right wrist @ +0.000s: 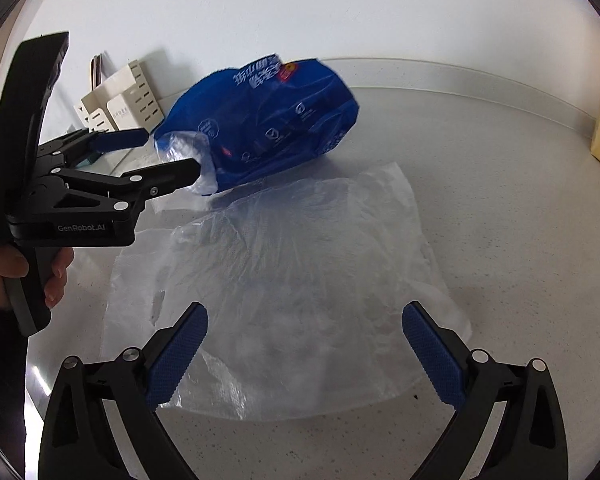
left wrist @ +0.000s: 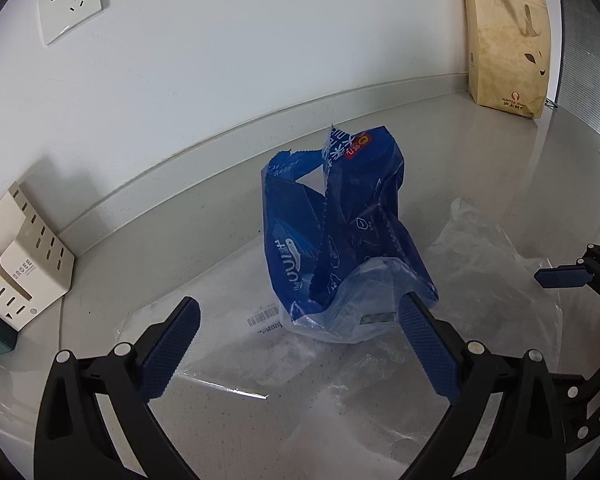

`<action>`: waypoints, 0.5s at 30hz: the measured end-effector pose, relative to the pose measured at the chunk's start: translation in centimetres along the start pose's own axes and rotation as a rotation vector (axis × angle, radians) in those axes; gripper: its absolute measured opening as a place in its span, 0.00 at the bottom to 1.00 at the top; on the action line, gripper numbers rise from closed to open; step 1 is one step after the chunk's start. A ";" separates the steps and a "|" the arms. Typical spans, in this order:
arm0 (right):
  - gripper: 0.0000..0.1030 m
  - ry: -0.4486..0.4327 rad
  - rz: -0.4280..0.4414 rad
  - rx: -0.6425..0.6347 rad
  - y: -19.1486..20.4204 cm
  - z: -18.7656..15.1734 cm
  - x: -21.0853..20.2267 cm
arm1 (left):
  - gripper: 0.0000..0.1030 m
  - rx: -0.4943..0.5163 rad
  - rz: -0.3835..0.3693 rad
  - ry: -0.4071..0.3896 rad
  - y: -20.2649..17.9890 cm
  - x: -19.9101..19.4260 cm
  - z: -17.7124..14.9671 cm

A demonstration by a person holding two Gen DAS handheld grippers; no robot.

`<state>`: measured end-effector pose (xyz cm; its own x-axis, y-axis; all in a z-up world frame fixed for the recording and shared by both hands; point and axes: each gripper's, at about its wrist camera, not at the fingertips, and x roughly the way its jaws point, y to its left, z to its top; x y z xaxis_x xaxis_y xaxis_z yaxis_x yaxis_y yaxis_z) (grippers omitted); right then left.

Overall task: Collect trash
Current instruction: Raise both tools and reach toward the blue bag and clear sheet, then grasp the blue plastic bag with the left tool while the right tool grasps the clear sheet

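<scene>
Both grippers stand wide open and hold nothing. From its own camera the left gripper (left wrist: 299,338) has its blue ribbed pads spread on either side of the lower end of the blue snack bag (left wrist: 342,232); the right-hand pad seems to be just at the bag's clear bottom edge, though whether it touches is hard to tell through the fisheye view. The right gripper (right wrist: 305,344) hangs with its fingers parted over the clear plastic sheet (right wrist: 300,280), gripping none of it.

The blue snack bag is a crumpled, torn-open wrapper in deep blue with white printed characters, small white icons and an orange-red round mark near its top. Its lower part is see-through film, and a jagged torn strip stands up at the top. It sits on the grey speckled countertop (right wrist: 500,184), with the wall behind it. The clear plastic sheet lies flat and wrinkled on the counter just in front of the bag, and its far edge reaches under or against the bag. A second flat clear wrapper with a barcode label (left wrist: 264,318) lies beside the bag, toward the cream perforated organiser (left wrist: 24,264).

In the right wrist view a hand (right wrist: 28,276) grips the left gripper's dark handle, with the tool held level and its fingers pointing at the bag's clear end. A tan paper carrier bag (left wrist: 508,44) stands well beyond the snack bag, against the wall.
</scene>
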<state>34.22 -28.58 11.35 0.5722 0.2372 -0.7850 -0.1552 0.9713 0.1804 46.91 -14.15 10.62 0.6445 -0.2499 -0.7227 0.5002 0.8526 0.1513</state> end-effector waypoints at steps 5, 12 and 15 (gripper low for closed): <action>0.55 0.038 0.011 0.007 0.1 0.1 0.8 | 0.76 -0.012 -0.042 0.008 0.5 1.0 0.7; 0.13 0.041 0.007 0.002 -0.3 -0.3 0.2 | 0.02 -0.173 -0.174 0.059 3.4 4.1 0.7; 0.07 0.036 0.011 -0.007 -0.3 -0.6 -0.3 | 0.01 -0.202 -0.194 0.054 4.0 4.1 0.2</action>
<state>33.64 -28.99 11.17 0.5413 0.2473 -0.8037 -0.1672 0.9683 0.1853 51.66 -11.85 8.37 0.5136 -0.3974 -0.7605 0.4824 0.8667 -0.1271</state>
